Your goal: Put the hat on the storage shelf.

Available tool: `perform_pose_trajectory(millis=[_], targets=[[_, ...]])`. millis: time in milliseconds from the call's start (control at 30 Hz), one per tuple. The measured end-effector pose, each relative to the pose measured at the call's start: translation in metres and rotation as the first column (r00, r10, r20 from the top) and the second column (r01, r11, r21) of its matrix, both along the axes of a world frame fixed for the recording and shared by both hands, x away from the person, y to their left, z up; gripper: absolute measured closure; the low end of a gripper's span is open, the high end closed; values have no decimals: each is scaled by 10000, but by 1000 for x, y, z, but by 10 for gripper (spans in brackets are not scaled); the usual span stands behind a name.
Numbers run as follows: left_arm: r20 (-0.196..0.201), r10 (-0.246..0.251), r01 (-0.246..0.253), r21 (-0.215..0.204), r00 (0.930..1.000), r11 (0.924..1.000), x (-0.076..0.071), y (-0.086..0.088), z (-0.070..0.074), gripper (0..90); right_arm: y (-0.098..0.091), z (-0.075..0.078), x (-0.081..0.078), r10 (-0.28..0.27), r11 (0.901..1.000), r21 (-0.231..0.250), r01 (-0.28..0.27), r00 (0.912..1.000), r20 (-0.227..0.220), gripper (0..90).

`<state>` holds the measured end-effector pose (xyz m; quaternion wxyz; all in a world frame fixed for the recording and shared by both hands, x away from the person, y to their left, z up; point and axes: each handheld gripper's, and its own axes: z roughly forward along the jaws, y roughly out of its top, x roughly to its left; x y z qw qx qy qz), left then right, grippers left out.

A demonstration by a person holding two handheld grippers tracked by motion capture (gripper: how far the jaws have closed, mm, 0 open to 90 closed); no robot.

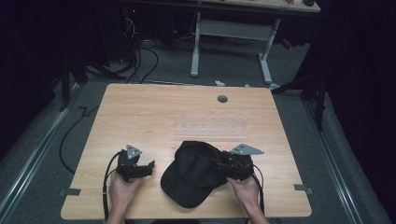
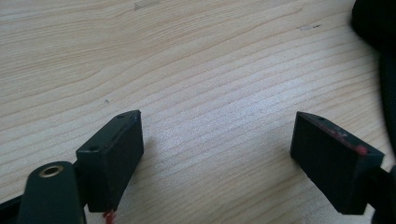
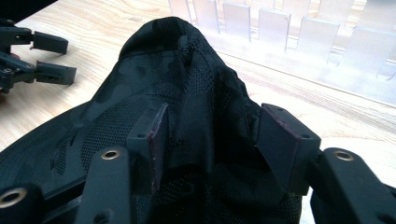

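Observation:
A black mesh cap (image 1: 196, 172) lies on the wooden table (image 1: 140, 116) near its front edge, brim toward the person. My right gripper (image 1: 219, 165) reaches into the cap's right side. In the right gripper view its jaws (image 3: 210, 135) stand wide on either side of a raised fold of the cap's crown (image 3: 187, 84), and I see no squeeze on the fabric. My left gripper (image 1: 150, 167) rests left of the cap, apart from it. Its jaws (image 2: 219, 140) are open over bare wood, and the cap's edge (image 2: 383, 28) shows at the far right.
A clear plastic rack with several slots (image 1: 214, 125) lies flat just beyond the cap, also in the right gripper view (image 3: 299, 32). A round grommet hole (image 1: 222, 99) sits near the table's far edge. Cables and another desk's legs are on the floor behind.

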<state>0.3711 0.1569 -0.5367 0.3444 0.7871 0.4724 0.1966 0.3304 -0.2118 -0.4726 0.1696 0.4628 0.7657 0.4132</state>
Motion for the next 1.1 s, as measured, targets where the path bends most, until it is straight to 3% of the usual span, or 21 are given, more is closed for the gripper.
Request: perform_pose_trajectory(millis=[267, 600, 767, 1100], targets=[[12, 12, -12, -3, 10000, 10000, 0, 0, 0, 176, 3, -3, 5, -184, 9997, -141, 183, 9998, -108, 525], [16, 21, -21, -7, 10000, 10000, 0, 0, 0, 177, 9, -6, 6, -225, 9968, -768, 214, 9997, -138, 761], [18, 23, -23, -9, 10000, 10000, 0, 0, 0, 177, 9, -6, 4, -205, 9962, -844, 200, 9998, -50, 821], [16, 64, -64, -11, 10000, 10000, 0, 0, 0, 179, 4, -5, 6, -168, 9989, -444, 158, 9996, -208, 853]])
